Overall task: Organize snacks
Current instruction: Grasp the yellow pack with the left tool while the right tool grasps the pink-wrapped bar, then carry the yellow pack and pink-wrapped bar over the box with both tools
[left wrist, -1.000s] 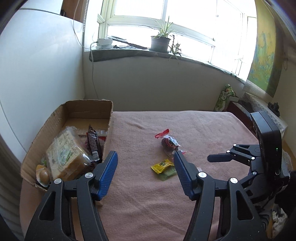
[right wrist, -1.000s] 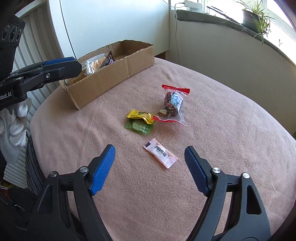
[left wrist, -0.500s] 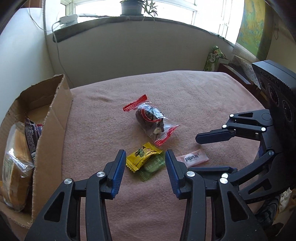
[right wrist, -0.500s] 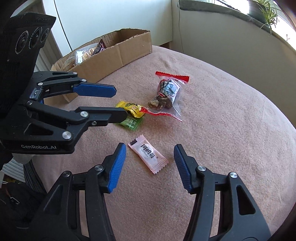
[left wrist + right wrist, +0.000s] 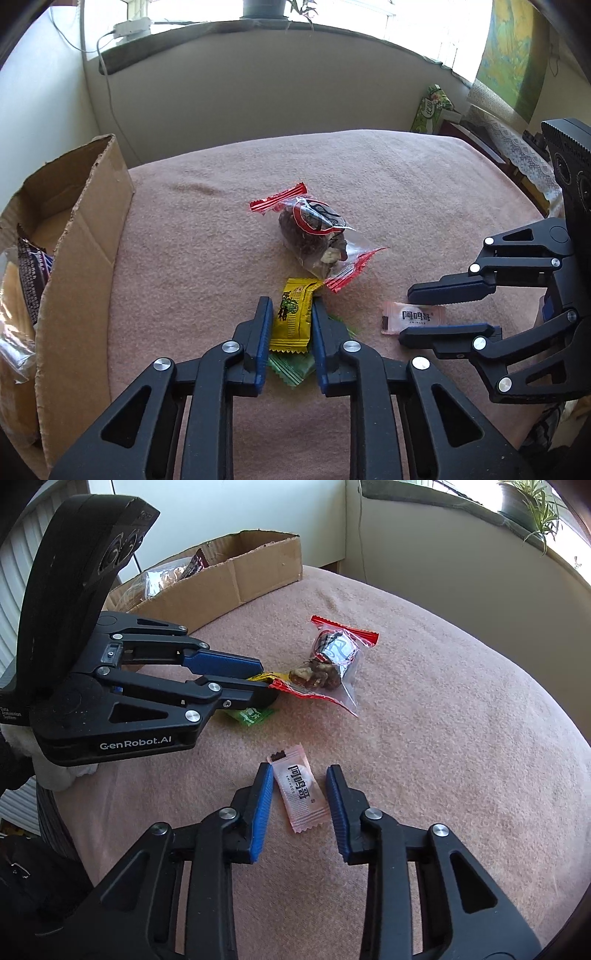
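Note:
My left gripper [image 5: 290,306] is shut on a yellow candy packet [image 5: 292,317] that lies over a green packet [image 5: 291,367] on the pink cloth. A clear red-ended bag of dark snacks [image 5: 314,236] lies just beyond it. My right gripper [image 5: 299,771] is open, its fingers either side of a pink sachet [image 5: 301,790] without touching it. In the right wrist view the left gripper [image 5: 258,679] pinches the yellow packet [image 5: 271,675]. In the left wrist view the right gripper [image 5: 404,314] straddles the pink sachet [image 5: 413,317].
A cardboard box [image 5: 85,221] at the left holds several wrapped snacks [image 5: 33,273]; it also shows in the right wrist view [image 5: 236,579]. A wall and a windowsill with a plant [image 5: 532,502] stand behind the table. A green bag [image 5: 432,110] sits at the far right.
Both grippers have moved down and forward onto the snacks. The left jaws closed on the yellow packet. The right jaws narrowed around the pink sachet.

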`<state>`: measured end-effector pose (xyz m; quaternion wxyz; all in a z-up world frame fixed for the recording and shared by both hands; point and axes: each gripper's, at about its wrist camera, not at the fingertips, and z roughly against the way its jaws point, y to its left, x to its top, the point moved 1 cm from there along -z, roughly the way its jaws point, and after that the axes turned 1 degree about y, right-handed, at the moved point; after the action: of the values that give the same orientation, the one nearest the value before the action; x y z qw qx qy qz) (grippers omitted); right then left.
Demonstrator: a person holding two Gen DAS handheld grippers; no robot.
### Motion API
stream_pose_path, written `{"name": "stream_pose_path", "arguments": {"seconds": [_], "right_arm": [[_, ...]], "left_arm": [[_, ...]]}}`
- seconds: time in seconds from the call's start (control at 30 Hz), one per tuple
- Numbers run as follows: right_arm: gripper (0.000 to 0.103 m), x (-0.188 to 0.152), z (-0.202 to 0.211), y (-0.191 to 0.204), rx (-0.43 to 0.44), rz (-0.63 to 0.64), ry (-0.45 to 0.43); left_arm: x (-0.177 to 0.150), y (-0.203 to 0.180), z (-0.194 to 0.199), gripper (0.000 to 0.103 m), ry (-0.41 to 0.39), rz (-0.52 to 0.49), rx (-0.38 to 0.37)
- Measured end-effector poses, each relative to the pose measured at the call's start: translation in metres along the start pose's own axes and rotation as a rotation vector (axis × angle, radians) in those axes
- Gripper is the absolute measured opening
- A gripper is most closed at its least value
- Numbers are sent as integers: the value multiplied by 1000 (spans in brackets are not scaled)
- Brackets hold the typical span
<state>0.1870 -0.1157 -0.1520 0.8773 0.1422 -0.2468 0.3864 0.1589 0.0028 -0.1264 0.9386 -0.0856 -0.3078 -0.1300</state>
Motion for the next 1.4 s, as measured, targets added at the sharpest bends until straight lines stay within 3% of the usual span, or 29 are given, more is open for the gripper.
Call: {"name": "stream_pose_path", "arguments": {"seconds": [0.03,0.37,0.7,1.07,1.4], "right_arm": [[21,-1,1,0,-2,-1,0],[20,-3,7,2,-13,-21,-13],[20,10,34,7,-15,-43,-74],[20,73,39,36,22,-10,-158],[20,138,14,73,82,29,-195]], "left_arm": [[0,2,0,10,0,6,-1],[-3,4,11,10,-24,34,-19],[2,10,46,10,-105,60,-15],[3,50,89,10,-205,130,43],[-10,102,115,10,-257,214,131]]}}
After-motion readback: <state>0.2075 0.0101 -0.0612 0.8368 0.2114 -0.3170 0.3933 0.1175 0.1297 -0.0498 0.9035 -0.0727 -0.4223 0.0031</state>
